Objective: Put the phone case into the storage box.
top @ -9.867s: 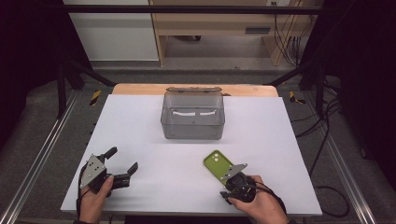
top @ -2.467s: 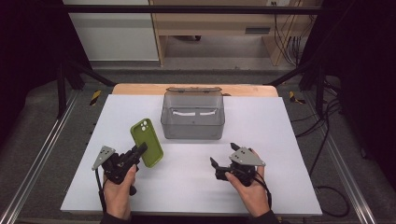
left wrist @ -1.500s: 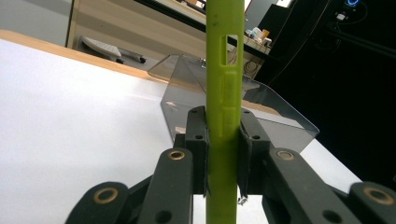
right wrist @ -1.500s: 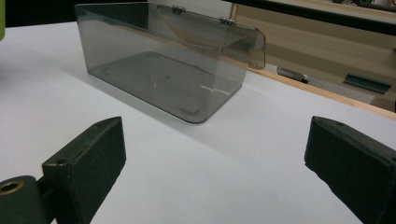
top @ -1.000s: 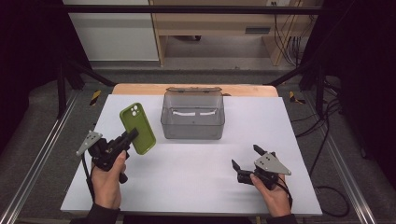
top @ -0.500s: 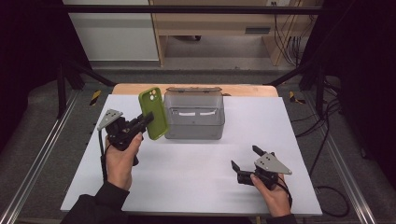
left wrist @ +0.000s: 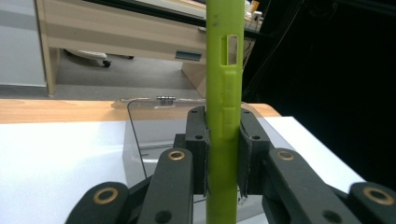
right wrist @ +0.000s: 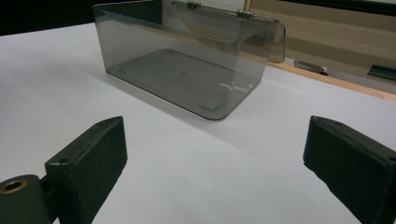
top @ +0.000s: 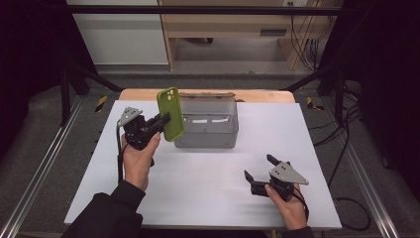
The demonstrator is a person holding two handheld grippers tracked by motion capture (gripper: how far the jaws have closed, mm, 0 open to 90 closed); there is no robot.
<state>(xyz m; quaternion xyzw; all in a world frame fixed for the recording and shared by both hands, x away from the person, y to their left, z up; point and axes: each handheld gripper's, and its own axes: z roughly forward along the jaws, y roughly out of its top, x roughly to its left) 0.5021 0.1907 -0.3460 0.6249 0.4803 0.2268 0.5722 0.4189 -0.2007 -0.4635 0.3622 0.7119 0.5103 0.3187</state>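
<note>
White table top (top: 208,198), wooden desk (top: 223,22) beyond, cables (top: 302,44) on the floor.

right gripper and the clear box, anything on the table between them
Nothing: in the right gripper view only bare white table lies between the open right gripper and the clear box.

matt green phone case (top: 170,114), glossy smoky plastic box (top: 208,122)

Lab: railed test table (top: 208,193), cables (top: 341,134)
</note>
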